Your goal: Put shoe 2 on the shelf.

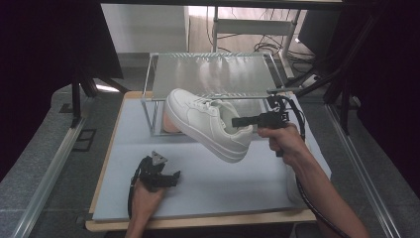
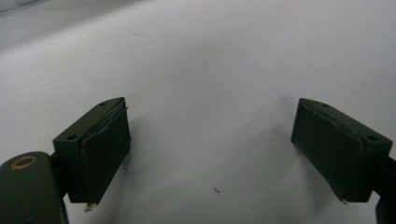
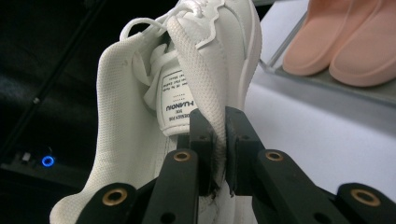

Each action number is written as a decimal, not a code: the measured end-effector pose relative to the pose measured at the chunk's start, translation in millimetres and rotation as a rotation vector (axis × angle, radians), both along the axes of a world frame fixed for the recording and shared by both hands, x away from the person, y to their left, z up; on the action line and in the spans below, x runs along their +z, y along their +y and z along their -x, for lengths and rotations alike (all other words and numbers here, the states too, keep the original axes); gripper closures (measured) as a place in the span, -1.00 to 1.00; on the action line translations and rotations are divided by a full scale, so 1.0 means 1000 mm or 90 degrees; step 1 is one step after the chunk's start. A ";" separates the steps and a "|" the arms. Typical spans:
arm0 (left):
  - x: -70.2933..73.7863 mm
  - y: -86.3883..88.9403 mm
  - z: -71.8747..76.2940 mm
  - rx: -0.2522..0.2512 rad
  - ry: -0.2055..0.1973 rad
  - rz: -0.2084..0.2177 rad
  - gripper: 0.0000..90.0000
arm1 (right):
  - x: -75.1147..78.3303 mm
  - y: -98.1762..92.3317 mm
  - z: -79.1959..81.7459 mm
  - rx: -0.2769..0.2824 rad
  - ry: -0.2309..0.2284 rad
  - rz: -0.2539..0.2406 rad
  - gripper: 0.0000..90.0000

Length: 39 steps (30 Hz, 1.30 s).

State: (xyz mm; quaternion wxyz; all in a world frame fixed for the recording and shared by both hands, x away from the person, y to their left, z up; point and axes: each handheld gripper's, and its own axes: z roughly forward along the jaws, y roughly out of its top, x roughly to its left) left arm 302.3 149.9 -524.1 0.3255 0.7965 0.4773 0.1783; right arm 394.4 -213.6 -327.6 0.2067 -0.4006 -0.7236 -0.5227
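Observation:
A white sneaker (image 1: 208, 121) hangs in the air in front of the metal rack (image 1: 213, 74), toe toward the rack. My right gripper (image 1: 240, 120) is shut on the rim of its collar; in the right gripper view the two jaws pinch the white mesh edge of the sneaker (image 3: 205, 60) beside the tongue label. My left gripper (image 1: 166, 177) rests low on the grey mat (image 1: 208, 183) at the front left, held by a hand. In the left gripper view its black fingers (image 2: 100, 149) stand wide apart over bare mat, with nothing between them.
A pair of pink shoes (image 3: 345, 42) sits on the lower level of the rack. Another white shoe (image 1: 293, 186) lies partly hidden behind the right forearm. The wooden table edge (image 1: 198, 222) runs along the front. Dark curtains and frame legs flank both sides.

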 end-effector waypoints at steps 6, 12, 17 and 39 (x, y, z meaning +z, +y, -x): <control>0.000 0.000 0.000 -0.001 0.000 0.000 -0.74 | 0.011 0.005 -0.008 -0.015 -0.001 -0.024 0.85; 0.000 0.000 0.000 -0.003 0.002 -0.003 -0.74 | 0.020 0.012 -0.018 -0.042 0.000 -0.044 0.85; 0.000 0.000 0.000 -0.003 0.002 -0.001 -0.74 | 0.023 0.016 -0.028 -0.076 0.006 -0.050 0.85; 0.000 0.000 0.000 -0.003 0.000 -0.002 -0.74 | 0.010 0.013 -0.072 -0.275 0.024 -0.037 0.83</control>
